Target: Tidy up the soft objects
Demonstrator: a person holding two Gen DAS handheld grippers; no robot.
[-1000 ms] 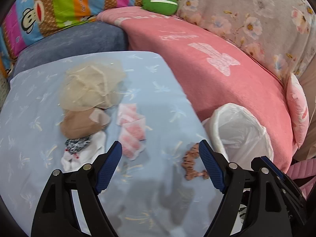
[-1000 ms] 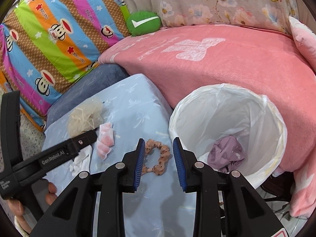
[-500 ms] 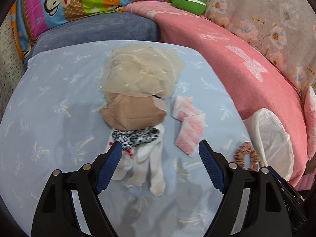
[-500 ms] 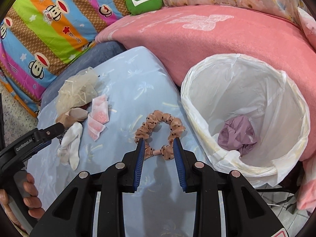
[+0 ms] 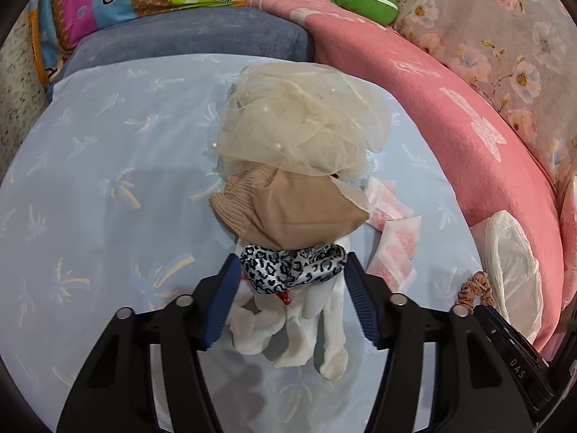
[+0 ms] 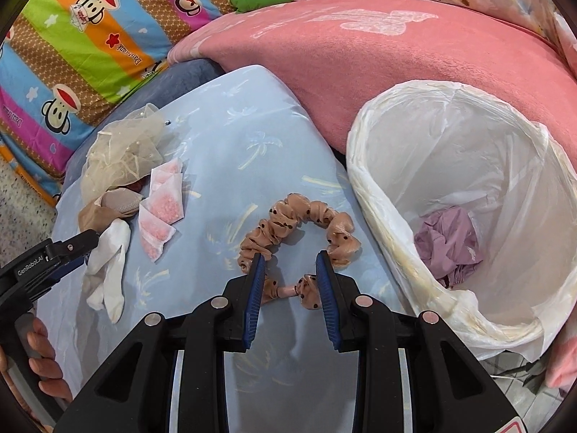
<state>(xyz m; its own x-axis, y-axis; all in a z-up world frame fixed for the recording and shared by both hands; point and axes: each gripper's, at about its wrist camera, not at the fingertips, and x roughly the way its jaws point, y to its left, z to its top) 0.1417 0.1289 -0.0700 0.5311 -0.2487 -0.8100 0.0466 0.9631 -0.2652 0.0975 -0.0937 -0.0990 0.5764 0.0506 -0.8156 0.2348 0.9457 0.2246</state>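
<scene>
Grippers tilted steeply down: left gripper [image 5: 291, 281] closing around leopard scrunchie [image 5: 292, 267].

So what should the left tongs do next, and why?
Probably finish squeezing. The left tongs are closing around the leopard-print scrunchie lying on the white socks, pads not clearly pressing yet. Once gripped, it could go to the white bag.

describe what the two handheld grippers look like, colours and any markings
Both the left gripper and right gripper are black plastic frames with silver rivets at the pivots and ribbed blue pads lining the fingers. White "GenRobot.AI" lettering runs along the left gripper's side; "DAS" shows on the right one's edge.
</scene>
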